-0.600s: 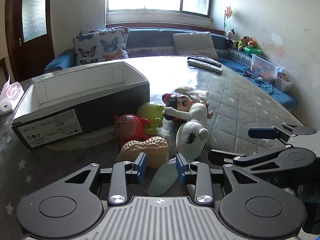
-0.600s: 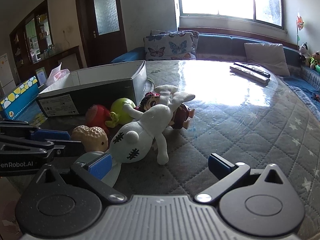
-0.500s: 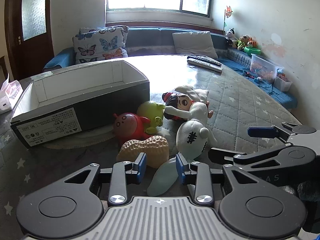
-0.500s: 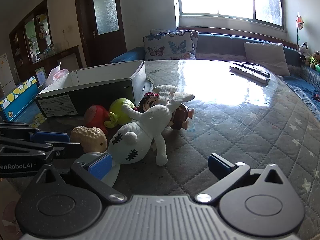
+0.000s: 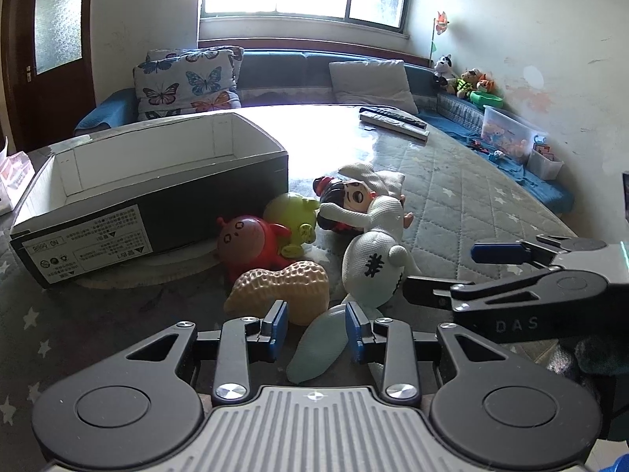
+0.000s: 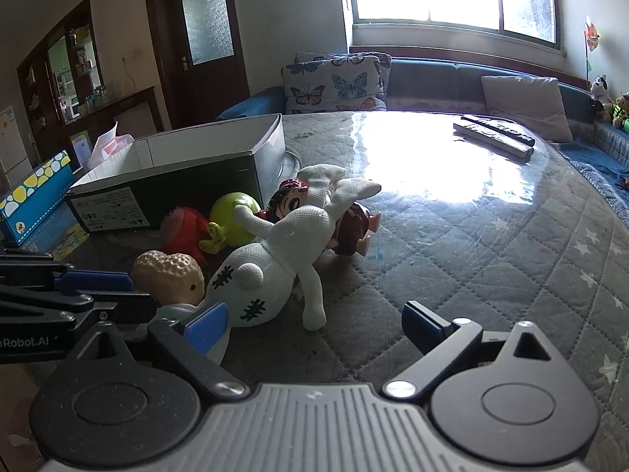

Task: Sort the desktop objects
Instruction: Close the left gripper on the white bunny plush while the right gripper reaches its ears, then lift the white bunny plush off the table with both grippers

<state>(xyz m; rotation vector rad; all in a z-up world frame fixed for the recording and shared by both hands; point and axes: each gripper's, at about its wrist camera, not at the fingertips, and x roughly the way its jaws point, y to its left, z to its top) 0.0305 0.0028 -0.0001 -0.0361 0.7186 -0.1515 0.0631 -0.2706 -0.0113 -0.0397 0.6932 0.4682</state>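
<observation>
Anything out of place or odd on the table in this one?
Yes: the toys lie jumbled beside the box, none visibly inside. The white stuffed rabbit sprawls over the doll, touching the peanut toy.

Quilted table (image 6: 491,259) — box (image 5: 157,204); toys (image 5: 275,287)

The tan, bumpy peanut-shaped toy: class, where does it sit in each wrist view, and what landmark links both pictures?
Left wrist: tan peanut-shaped toy lies lower centre.
Right wrist: it lies lower left.
Shared landmark: white stitched plush rabbit, beside it.
</observation>
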